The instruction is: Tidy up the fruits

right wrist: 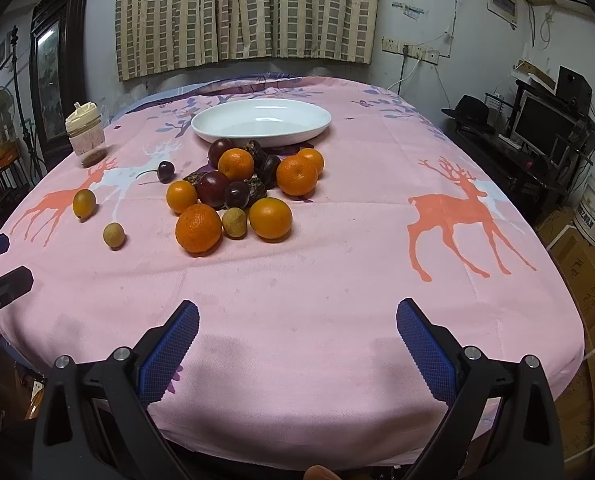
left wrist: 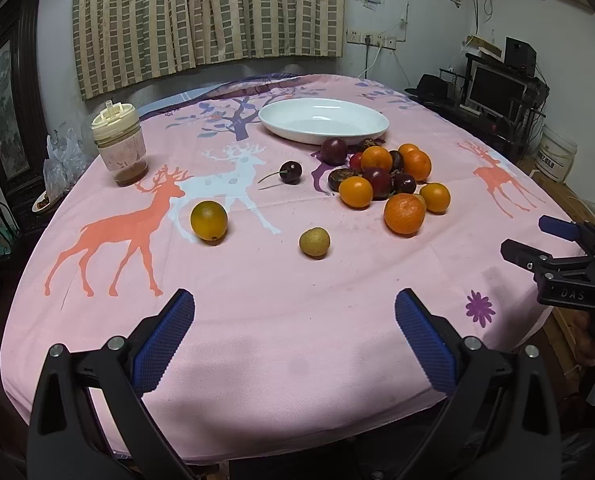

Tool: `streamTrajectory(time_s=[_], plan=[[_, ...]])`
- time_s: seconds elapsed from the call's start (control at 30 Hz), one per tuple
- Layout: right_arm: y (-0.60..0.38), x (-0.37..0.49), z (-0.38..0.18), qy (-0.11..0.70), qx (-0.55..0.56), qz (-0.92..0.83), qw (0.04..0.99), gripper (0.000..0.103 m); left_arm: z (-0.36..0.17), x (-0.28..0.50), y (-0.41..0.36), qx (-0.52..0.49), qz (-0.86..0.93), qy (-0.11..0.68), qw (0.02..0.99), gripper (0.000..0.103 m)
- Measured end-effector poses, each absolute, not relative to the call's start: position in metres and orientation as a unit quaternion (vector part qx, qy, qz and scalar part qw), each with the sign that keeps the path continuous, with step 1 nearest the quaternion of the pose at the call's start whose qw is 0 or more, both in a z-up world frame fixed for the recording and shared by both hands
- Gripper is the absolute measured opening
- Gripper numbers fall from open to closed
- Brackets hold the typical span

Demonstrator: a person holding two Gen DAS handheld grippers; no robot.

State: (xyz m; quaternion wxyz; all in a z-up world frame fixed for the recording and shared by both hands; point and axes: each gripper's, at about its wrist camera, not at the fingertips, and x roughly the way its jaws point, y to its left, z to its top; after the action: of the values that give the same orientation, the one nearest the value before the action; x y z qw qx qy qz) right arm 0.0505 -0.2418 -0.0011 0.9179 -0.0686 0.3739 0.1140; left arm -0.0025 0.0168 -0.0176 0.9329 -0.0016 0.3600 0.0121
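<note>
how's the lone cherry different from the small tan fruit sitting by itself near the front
The cherry is dark red, glossy and has a long thin stem; the tan fruit is pale yellowish-brown, matte and stemless. The cherry lies farther back, nearer the white plate; the tan fruit lies closer to the grippers. Both sit alone, apart from the fruit pile.

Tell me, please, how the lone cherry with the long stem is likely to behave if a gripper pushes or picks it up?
The cherry looks round and glossy, so it would probably roll on the tablecloth when nudged. Its thin curved stem seems likely to bend or snap. Being small and soft-looking, it may bruise under a firm squeeze.
</note>
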Motion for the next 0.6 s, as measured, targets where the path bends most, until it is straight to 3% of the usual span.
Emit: streamTrajectory(time_s=[0.5,0.53,0.6], plan=[[-0.240,0.070,-0.009,0.376,-0.051,0.141,0.914,0.099,-0.032,0.024,0.023,-0.018,-0.017,0.379,0.925,0.098],[-0.237,0.075,-0.010,0.376,-0.054,0.146,0.913,0.099,-0.033,0.026,0.023,-0.020,-0.021,0.379,0.925,0.098],[-0.232,0.083,-0.011,0.377,-0.058,0.157,0.911,0.087,-0.036,0.033,0.024,-0.021,-0.031,0.382,0.924,0.098]])
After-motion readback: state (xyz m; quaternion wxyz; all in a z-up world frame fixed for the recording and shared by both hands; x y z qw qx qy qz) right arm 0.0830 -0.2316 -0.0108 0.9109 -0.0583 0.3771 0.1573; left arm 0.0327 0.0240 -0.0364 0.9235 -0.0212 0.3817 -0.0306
